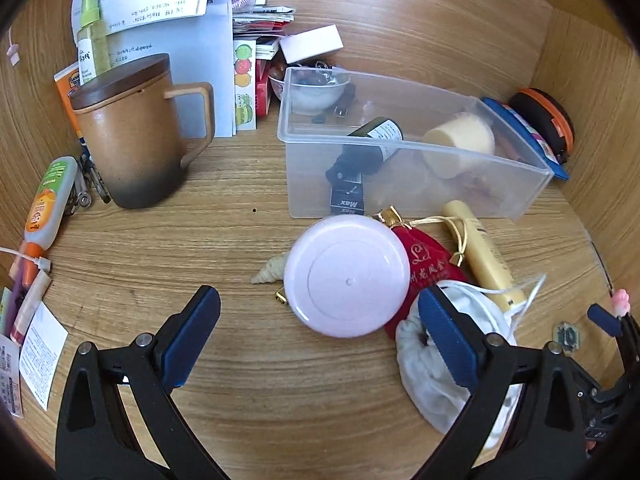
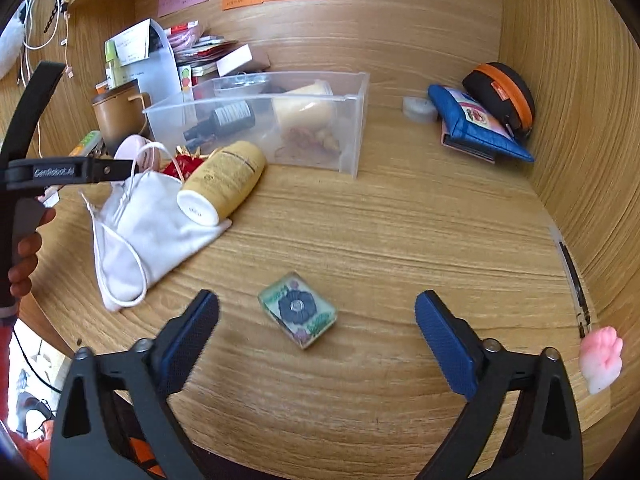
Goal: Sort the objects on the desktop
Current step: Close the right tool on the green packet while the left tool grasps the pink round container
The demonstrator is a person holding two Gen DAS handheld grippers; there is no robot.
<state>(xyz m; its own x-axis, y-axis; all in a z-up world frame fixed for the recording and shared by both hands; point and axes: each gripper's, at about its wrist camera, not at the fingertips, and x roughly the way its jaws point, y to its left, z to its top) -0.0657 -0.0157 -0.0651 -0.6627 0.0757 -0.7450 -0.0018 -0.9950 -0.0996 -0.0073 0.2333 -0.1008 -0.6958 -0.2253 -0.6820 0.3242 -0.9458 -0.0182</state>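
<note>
A clear plastic bin (image 1: 520, 194) stands on the wooden desk and holds a dark bottle (image 1: 370, 144) and a cream jar (image 1: 460, 142). In front of it lie a round pink case (image 1: 347, 276), a red pouch (image 1: 430, 262), a yellow tube (image 1: 482, 254) and a white cloth bag (image 1: 424, 364). My left gripper (image 1: 318, 334) is open, just short of the pink case. My right gripper (image 2: 316, 334) is open around a small green magnet block (image 2: 298, 309) on the desk. The bin (image 2: 352, 120), tube (image 2: 226, 180) and bag (image 2: 148, 232) also show in the right wrist view.
A brown lidded mug (image 1: 136, 136), papers (image 1: 176, 24) and small tubes stand at the left. A blue pouch (image 2: 480, 128) and a black-orange case (image 2: 504, 96) sit at the right wall. A pink paw charm (image 2: 602, 358) lies by the right finger. Wooden walls enclose the desk.
</note>
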